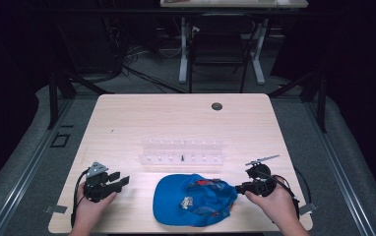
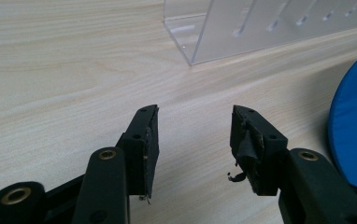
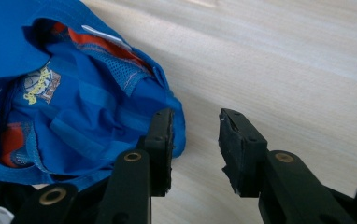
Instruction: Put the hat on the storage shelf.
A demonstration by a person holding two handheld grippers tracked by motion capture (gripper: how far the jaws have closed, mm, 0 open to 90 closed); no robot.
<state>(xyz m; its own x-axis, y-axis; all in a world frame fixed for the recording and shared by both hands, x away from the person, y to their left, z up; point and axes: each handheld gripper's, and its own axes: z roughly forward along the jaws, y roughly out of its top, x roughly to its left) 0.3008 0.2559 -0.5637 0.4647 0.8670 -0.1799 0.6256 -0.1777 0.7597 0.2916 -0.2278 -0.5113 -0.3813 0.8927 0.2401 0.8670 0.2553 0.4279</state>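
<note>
Two grippers gape empty: my left gripper (image 1: 122,179) at lower left, my right gripper (image 1: 239,188) beside the blue cap (image 1: 194,199). I'd pinch its edge squarely.

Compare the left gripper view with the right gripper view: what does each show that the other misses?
Left gripper view alone: the corner of the clear acrylic rack standing on the table, with the open left tongs over bare wood. Right gripper view alone: the blue cap's upturned inside, with orange trim and a yellow printed label, and the open right tongs at its edge, one jaw in front of the fabric. Shared: the pale wooden table and blue cap material, seen in the left gripper view as a smooth curved edge.
</note>
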